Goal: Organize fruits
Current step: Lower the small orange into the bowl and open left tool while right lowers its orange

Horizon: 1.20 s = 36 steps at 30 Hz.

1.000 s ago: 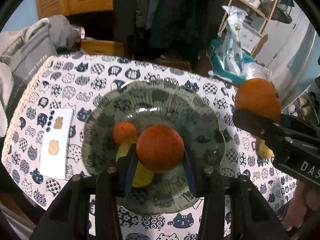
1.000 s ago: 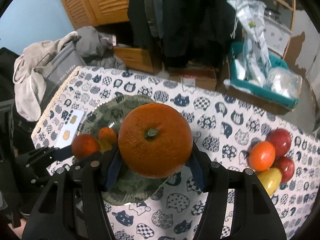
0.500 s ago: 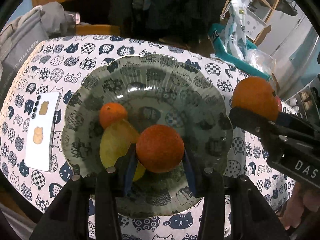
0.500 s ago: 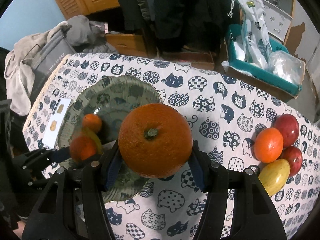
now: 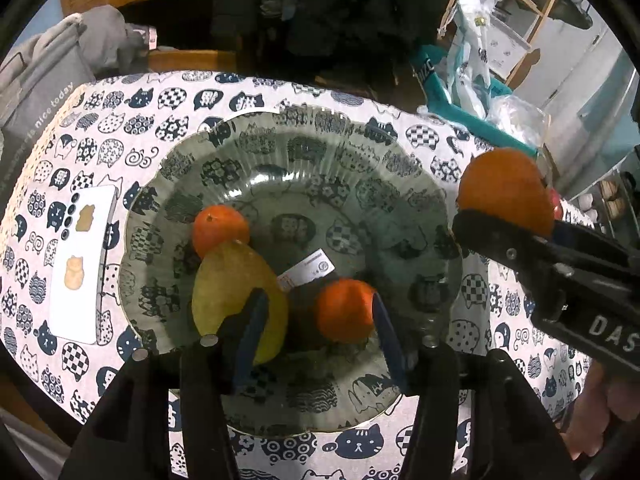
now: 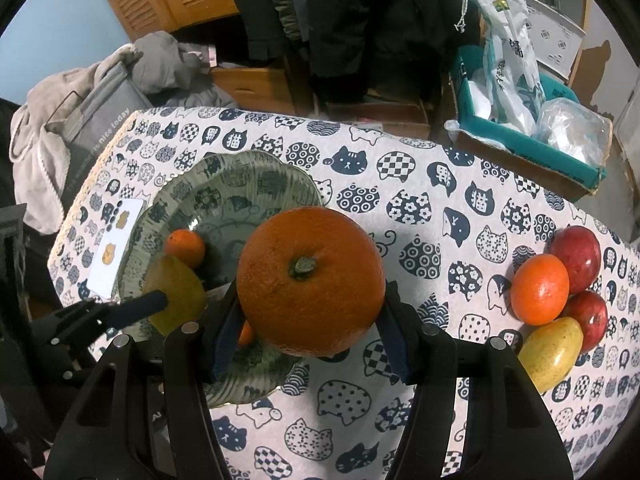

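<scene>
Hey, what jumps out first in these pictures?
The big orange clamped in the right gripper fills the right wrist view, above the patterned plate. Behind it, more fruit is piled on the cat-print tablecloth.

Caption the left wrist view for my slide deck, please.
Left claw opening around a small orange on the plate.

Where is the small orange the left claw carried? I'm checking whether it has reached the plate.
In the left wrist view, the small orange sits on the green plate, between the just-opened left claw, right of the yellow fruit.
</scene>
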Motion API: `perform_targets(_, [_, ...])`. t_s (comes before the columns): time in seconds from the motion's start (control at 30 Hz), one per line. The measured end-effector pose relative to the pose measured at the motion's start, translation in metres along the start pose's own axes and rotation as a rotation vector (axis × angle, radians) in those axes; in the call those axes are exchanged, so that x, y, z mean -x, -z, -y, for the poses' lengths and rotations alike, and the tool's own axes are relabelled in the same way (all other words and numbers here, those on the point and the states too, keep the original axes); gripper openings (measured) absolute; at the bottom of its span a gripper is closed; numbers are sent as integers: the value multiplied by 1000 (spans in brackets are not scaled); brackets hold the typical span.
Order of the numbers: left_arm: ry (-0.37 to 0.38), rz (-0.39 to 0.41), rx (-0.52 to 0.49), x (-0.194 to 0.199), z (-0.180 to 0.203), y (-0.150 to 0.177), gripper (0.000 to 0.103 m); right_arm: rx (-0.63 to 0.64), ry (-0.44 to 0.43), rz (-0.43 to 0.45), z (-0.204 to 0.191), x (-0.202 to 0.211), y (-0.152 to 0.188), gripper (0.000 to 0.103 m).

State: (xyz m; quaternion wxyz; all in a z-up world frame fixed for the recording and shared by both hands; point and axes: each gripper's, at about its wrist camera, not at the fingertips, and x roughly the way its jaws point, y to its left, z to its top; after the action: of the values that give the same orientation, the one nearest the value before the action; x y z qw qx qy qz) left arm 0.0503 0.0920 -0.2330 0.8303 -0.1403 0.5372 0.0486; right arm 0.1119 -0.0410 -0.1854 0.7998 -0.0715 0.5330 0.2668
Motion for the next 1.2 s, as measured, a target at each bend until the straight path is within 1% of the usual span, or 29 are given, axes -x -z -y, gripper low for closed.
perform_targets(0.2, [6,15,48,11,-13,-4,58,-6,-5,-5,-1,-2,-1,61])
perform_targets(0.33, [-5,35,83,20,-27,-6,58,7,-10,-16,-7,-8,-3,61])
perform_targets(0.6, [-29,49,155,27,-58,-6,58,51,-23,-69,-27,-31,-3,61])
perform_targets(0.87, [-47,39,160,27,-69,-1,58,126,-13,-139,-49,-56,5,62])
perform_targets(1.07, [-63,36,169,27,-75,1,58,159,3,-178,-56,-68,8,63])
perform_targets(1.2, [-73,33,170,27,-78,2,58,192,19,-184,-62,-72,9,63])
